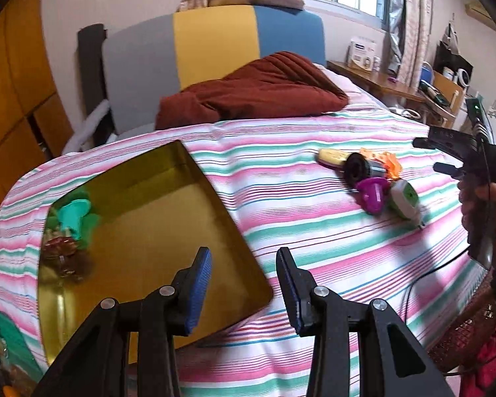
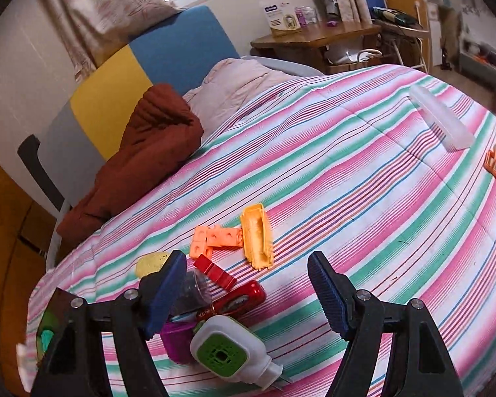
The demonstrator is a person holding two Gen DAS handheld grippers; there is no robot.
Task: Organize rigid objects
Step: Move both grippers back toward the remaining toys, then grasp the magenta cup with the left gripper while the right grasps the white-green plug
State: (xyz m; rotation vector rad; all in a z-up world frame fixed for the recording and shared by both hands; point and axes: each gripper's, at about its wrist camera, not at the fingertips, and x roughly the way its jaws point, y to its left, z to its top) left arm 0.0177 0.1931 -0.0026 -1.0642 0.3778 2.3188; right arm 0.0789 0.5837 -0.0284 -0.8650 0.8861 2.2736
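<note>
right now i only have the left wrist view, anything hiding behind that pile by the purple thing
Observer: Yes, a red tube lies just behind the white and green dispenser.
Operator: anything further out
Observer: A translucent white case lies alone far off to the right, apart from the rest.
Operator: and the other side, holding anything
Observer: No, the right tongs are open with nothing between the pads.

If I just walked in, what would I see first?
Probably the bed's bright striped quilt in pink, green and white. Then the jumble of small toys and bits on it, like the orange plastic case, the red can and the white box with a green square, near the right gripper, whose jaws are open. Off to the left sits a shiny gold tray holding a teal plastic thing.
</note>
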